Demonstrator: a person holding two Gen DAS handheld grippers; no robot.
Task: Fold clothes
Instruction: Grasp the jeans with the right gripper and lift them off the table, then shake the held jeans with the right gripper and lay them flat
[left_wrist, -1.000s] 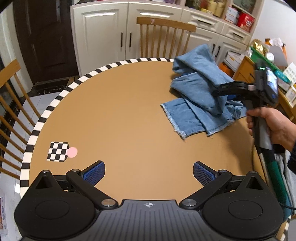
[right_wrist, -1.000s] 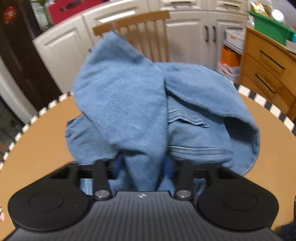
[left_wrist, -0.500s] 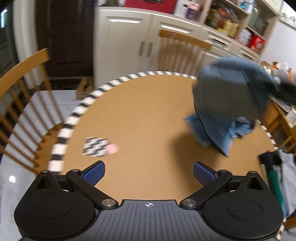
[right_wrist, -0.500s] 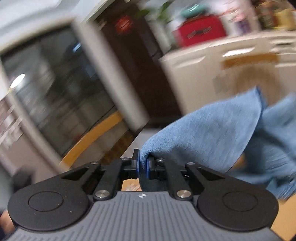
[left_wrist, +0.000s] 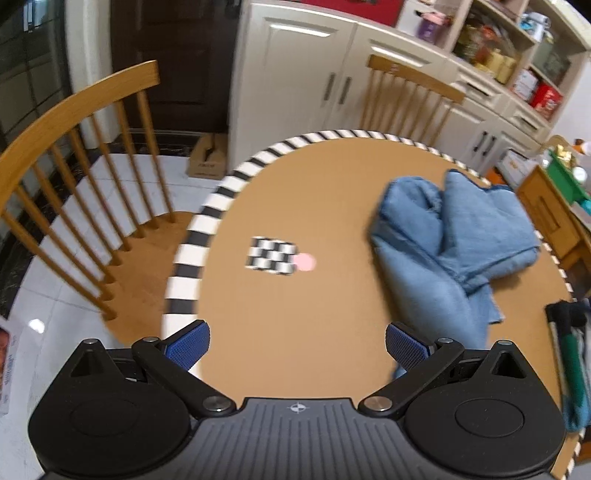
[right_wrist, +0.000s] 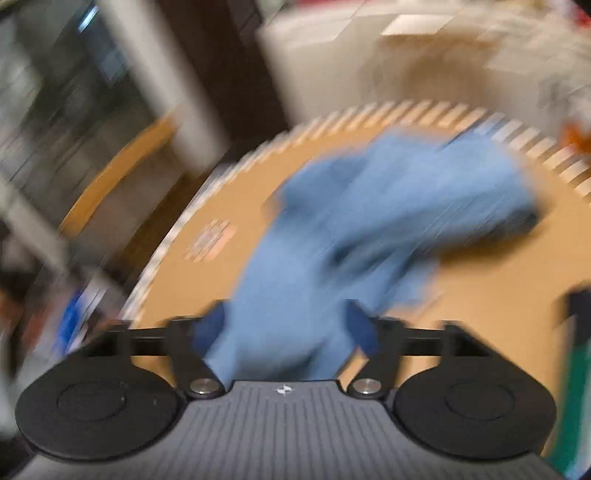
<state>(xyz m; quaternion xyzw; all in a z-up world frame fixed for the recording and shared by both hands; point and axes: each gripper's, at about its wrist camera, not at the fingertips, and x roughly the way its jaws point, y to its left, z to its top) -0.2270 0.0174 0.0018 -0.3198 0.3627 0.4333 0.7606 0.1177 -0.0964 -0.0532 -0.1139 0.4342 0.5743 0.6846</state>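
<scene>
Blue denim jeans (left_wrist: 443, 240) lie bunched on the right half of the round brown table (left_wrist: 295, 206). One end trails toward me, down past the right finger of my left gripper (left_wrist: 297, 343). That gripper hovers open over the table's near side with nothing between its blue pads (left_wrist: 188, 345). The right wrist view is badly blurred. There the jaws of my right gripper (right_wrist: 286, 326) are opening, and a strip of the denim (right_wrist: 295, 295) runs loosely between the spread pads and back to the heap.
A checkered marker (left_wrist: 272, 255) with a pink dot (left_wrist: 306, 262) lies left of the denim. Wooden chairs stand at the left (left_wrist: 85, 155) and far side (left_wrist: 413, 96). White cabinets are behind. A green-handled tool (left_wrist: 570, 362) hangs off the table's right edge.
The right gripper lifted the denim, swung it over, and its pinched jaws have spread apart. The denim has dropped into a heap on the table. The left view has shifted left.
</scene>
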